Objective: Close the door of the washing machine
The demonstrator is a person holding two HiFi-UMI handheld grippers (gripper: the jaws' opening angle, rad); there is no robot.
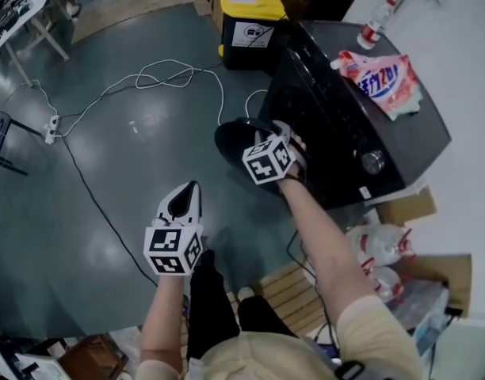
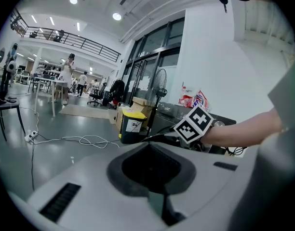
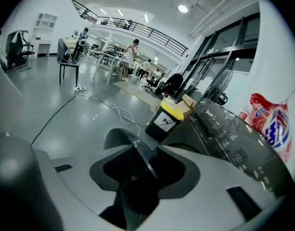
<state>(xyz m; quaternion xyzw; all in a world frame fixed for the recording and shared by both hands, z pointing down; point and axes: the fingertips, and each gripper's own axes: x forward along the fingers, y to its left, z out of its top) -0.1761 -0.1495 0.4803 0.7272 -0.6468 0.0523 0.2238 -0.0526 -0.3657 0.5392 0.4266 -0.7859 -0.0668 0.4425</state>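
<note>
The dark washing machine (image 1: 345, 109) stands at the right of the head view, with its round dark door (image 1: 231, 142) swung out toward the floor. My right gripper (image 1: 266, 131) is at the door's edge. In the right gripper view the door's rim (image 3: 121, 138) runs between the jaws of my right gripper (image 3: 142, 150), which stand wide apart, beside the machine's front (image 3: 234, 138). My left gripper (image 1: 193, 188) hangs over the floor, left of the door and apart from it. It is shut on nothing (image 2: 150, 148).
A yellow-lidded bin (image 1: 250, 18) stands behind the machine. A detergent bag (image 1: 381, 77) and a bottle (image 1: 375, 20) lie on its top. A white cable (image 1: 147, 77) loops across the grey floor. Plastic bags (image 1: 377, 248) and a wooden pallet (image 1: 286, 291) sit near my feet.
</note>
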